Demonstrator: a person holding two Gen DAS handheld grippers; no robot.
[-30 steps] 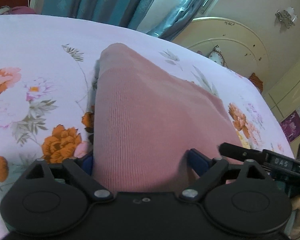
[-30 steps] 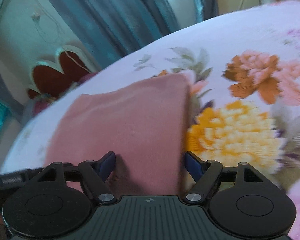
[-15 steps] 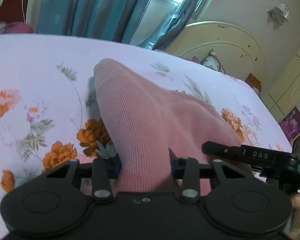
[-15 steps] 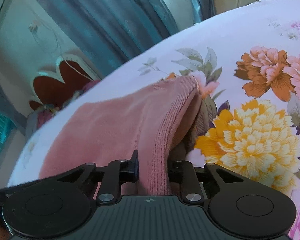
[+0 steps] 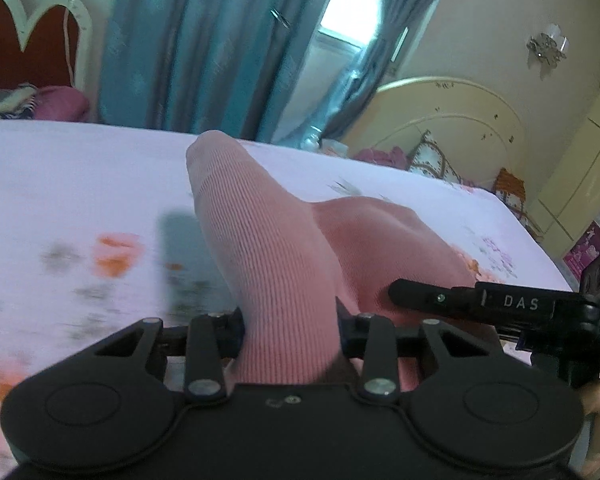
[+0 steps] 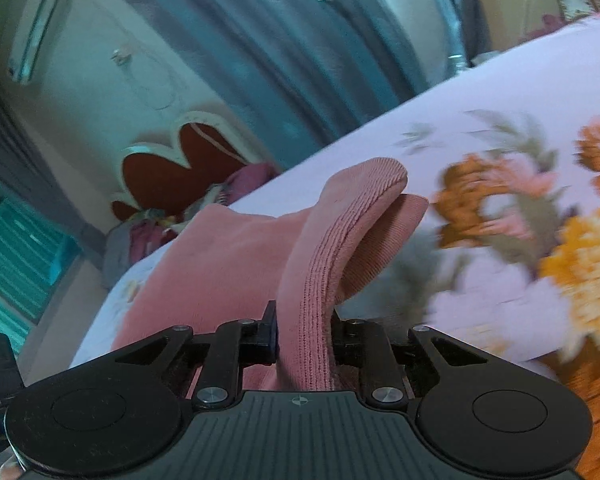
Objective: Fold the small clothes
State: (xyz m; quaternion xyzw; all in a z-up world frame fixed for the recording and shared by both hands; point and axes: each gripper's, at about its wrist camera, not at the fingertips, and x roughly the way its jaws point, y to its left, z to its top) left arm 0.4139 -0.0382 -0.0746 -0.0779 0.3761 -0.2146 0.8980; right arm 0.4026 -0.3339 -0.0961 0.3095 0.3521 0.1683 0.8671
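A pink ribbed knit garment (image 5: 268, 248) lies on the flowered bed sheet (image 5: 60, 184), its near edge lifted off the bed. My left gripper (image 5: 290, 328) is shut on a bunched fold of its left side. In the right wrist view the same pink garment (image 6: 228, 256) rises in a ridge, and my right gripper (image 6: 304, 340) is shut on its right edge. The right gripper's black finger (image 5: 432, 298) shows beside the cloth in the left wrist view. The cloth hangs in a loop between the two grips.
Blue curtains (image 5: 204, 48) and a window stand behind the bed. A cream headboard (image 5: 452, 120) is at the far right, a red and white one (image 6: 172, 164) at the far left, with pillows and bundled cloth (image 5: 40, 100). The flowered sheet (image 6: 520, 184) spreads around the garment.
Both grippers went from open around the garment's near edge to shut on it. Then both rose and moved forward, lifting the pinched edge off the sheet.
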